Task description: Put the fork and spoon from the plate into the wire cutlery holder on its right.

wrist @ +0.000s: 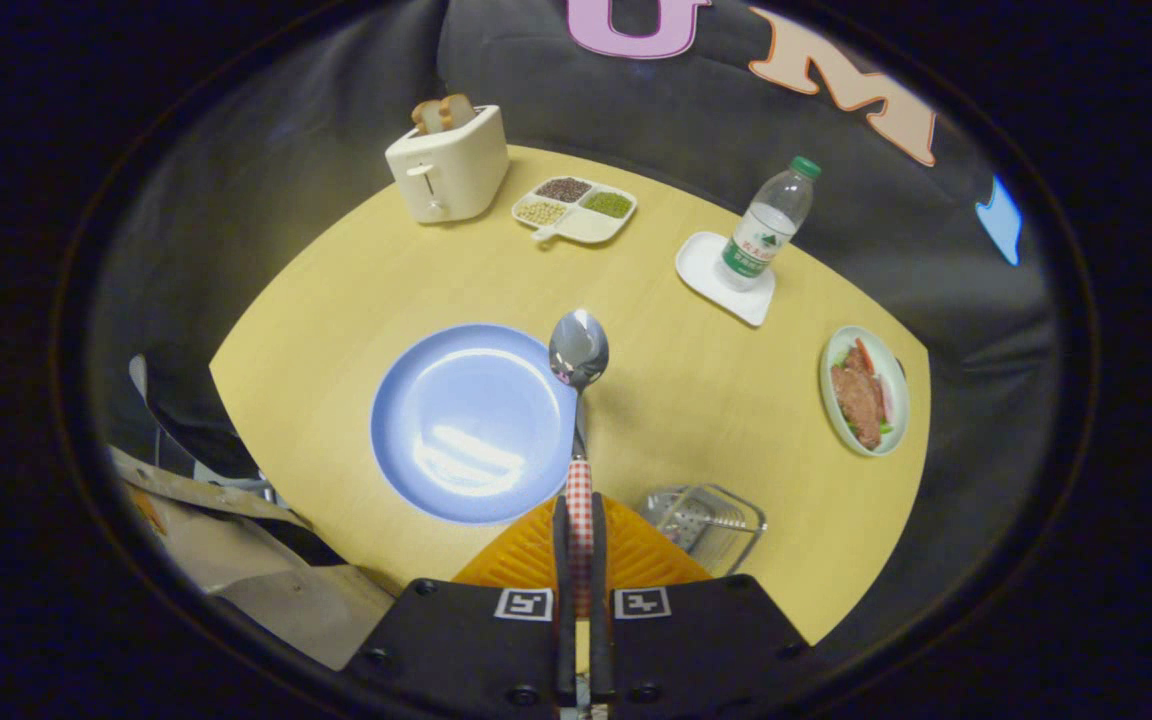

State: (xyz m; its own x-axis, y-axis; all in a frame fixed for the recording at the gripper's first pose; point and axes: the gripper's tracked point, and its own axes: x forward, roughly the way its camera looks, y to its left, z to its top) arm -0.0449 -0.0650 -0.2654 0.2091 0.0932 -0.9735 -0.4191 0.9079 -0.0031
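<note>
Toaster [448, 165], divided dish [576, 209], bottle [767, 226] on coaster [711, 277], meat plate [865, 391].

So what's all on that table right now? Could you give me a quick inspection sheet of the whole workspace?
Surface: round yellow wooden table, bare in the middle.
Job's things: spoon with a checked handle held up over the blue plate's right rim; blue plate bare; wire cutlery holder to the plate's right, just ahead of the fingers; no fork seen.
Clutter: toaster with bread; divided dish of beans; water bottle on a white coaster; plate of meat and vegetables.
Grippers: gripper shut on the spoon's handle.
Cables: nothing seen.
Surroundings: dark cloth booth wall; cardboard beside the table.
</note>
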